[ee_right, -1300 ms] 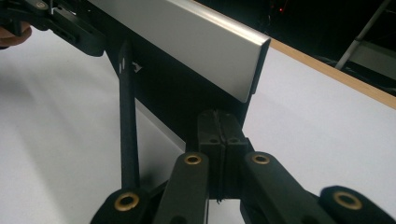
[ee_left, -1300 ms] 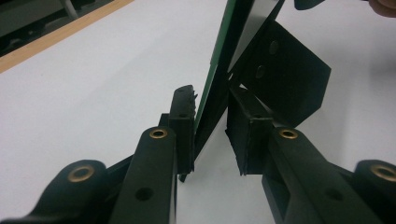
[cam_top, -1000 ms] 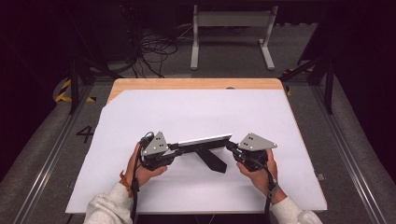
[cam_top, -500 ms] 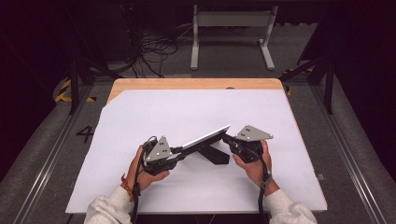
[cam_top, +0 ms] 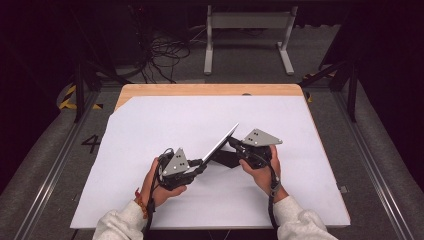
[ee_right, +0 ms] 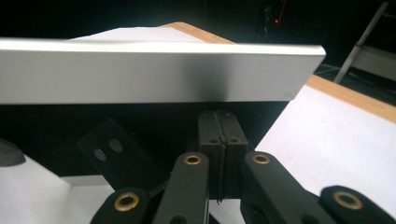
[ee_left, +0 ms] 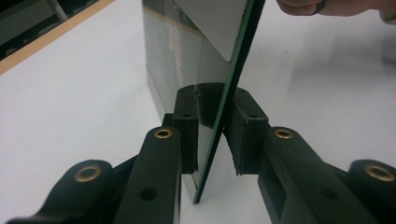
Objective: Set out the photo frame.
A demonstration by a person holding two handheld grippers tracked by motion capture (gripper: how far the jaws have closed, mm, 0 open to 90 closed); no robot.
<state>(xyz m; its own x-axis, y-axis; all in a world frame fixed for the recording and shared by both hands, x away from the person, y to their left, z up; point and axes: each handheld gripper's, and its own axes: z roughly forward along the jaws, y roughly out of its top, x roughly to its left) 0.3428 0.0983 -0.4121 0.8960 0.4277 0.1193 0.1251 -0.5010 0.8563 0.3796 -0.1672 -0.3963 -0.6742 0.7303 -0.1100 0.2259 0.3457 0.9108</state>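
Fingers (ee_left: 189,135) of the left gripper (cam_top: 197,164) stand either side of the thin panel's (cam_top: 220,145) lower edge, one pad against its glossy face, though I cannot tell if the other presses; the right gripper (cam_top: 235,145) has its pads shut tight together under the panel's upper end. Compared with a second ago, the panel has swung from nearly level to a steep slant, its far end lifted above the white sheet (cam_top: 150,125) on the table (cam_top: 200,90). From above it reads as a slim silver strip with a dark stand (cam_top: 227,159) below, while the left gripper view shows its mirror-like face and green edge, and the right gripper view shows its brushed silver back (ee_right: 154,70).
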